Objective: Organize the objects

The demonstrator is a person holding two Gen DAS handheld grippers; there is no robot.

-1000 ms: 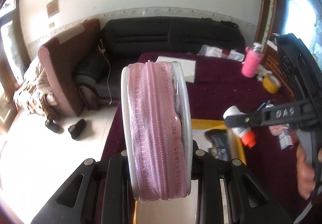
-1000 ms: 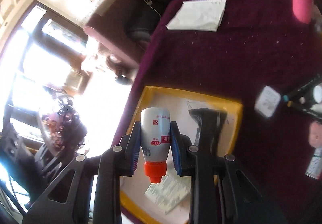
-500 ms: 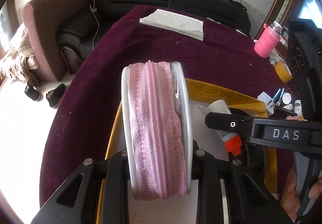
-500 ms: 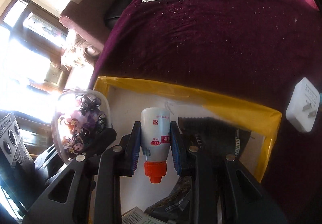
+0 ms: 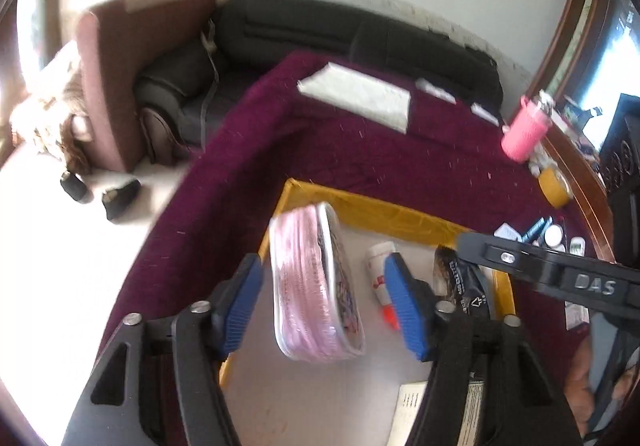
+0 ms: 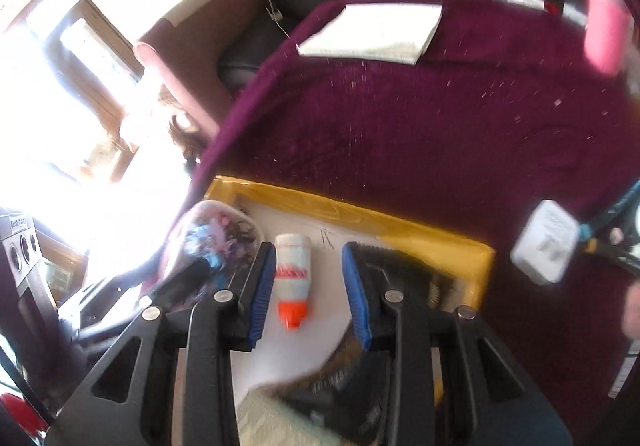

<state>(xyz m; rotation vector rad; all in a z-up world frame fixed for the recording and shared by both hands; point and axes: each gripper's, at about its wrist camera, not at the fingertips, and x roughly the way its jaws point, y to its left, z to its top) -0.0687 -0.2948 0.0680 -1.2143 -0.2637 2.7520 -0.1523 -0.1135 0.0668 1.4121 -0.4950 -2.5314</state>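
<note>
Fuzzy maroon cloth (image 6: 440, 133), glossy yellow tray rim (image 5: 384, 211), seemingly plastic pouch (image 5: 316, 286), smooth plastic bottle (image 6: 293, 274)

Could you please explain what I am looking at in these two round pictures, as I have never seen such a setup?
A person holds a two-finger tool in each hand, with a fisheye camera on each looking along its fingers. The left view shows the left tool, the right view the right tool. Both are open and hold nothing. Below them a yellow-rimmed tray sits on a purple cloth. Between the left fingers a pink zip pouch appears, blurred; a white bottle with an orange cap lies in the tray. A dark packet is there too.
</note>
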